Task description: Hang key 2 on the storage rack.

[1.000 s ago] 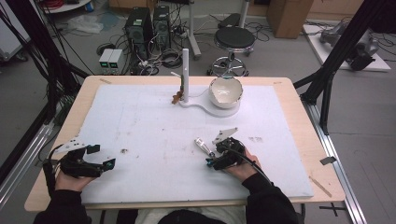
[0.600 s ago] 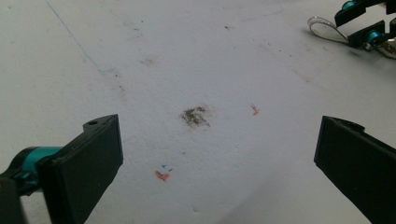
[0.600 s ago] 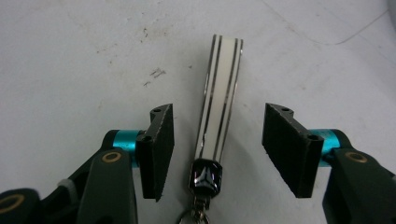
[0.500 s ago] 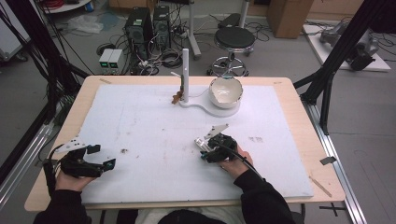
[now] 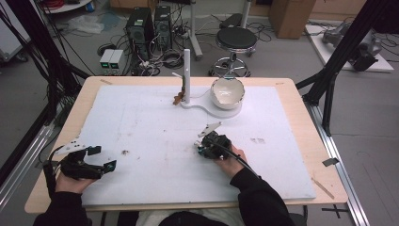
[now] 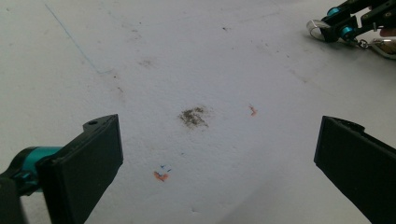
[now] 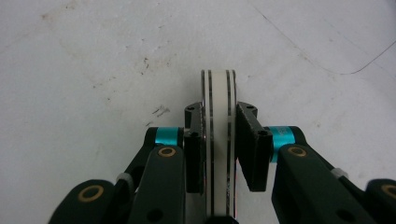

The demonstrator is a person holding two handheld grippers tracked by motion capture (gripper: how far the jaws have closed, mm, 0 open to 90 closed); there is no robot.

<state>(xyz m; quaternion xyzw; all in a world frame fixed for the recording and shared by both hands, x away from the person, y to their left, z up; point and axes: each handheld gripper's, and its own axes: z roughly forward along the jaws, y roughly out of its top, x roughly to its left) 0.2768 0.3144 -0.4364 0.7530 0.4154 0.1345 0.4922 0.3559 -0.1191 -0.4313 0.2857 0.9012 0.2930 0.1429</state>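
My right gripper point(image 7: 218, 122) is shut on a thin white disc point(image 7: 218, 91) with dark stripes along its rim, seen edge-on and held upright between the jaws. In the high view that gripper point(image 5: 201, 149) sits just above the white mat near the table's middle, pointing left. My left gripper point(image 5: 104, 158) rests at the front left with its jaws spread wide and nothing between them. In the left gripper view the open jaws frame bare mat with a grey smudge point(image 6: 193, 116), and the right gripper point(image 6: 343, 24) shows far off at the top right.
A white stand point(image 5: 207, 106) at the back centre carries an upright post point(image 5: 187, 70) and a white bowl point(image 5: 227, 92). A small brown object point(image 5: 177, 99) lies at the post's foot. The white mat point(image 5: 141, 117) covers most of the wooden table point(image 5: 301, 117).
My right gripper has moved left and slightly away from the person with the disc held in it. The left gripper has stayed where it was, still open.
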